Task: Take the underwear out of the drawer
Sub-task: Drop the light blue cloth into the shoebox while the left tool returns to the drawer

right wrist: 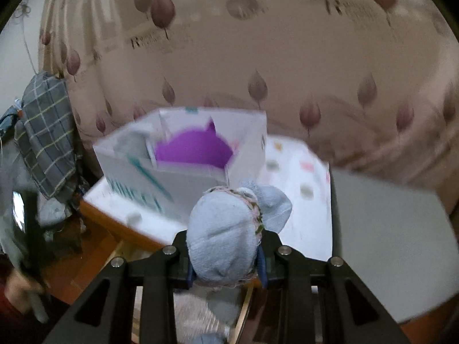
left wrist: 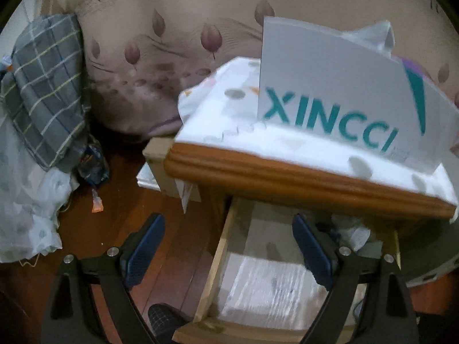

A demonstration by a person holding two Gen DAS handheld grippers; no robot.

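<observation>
Pale blue knit cloth, the underwear, sits bunched between the narrow jaws of the right gripper, whose blue pads press its sides; a pink-and-green floral trim runs over its top. It hangs above the open drawer, near the front edge of the wooden nightstand. By its look it is light, soft and limp, so it should drape and sag rather than keep a shape; it is not fragile, but a loose fold could slip out, and the thick bunched middle seems the safest place to pinch, as it is pinched now. Far behind it on the nightstand stands a white box with teal lettering and something purple inside. The right gripper points forward and somewhat downward over the nightstand's near edge. The left gripper has its jaws spread wide with nothing between them, tilted steeply down over the drawer's left side, where pale folded cloth lies inside. Farther left, a grey checked fabric hangs against a leaf-patterned curtain, above the dark wooden floor.
</observation>
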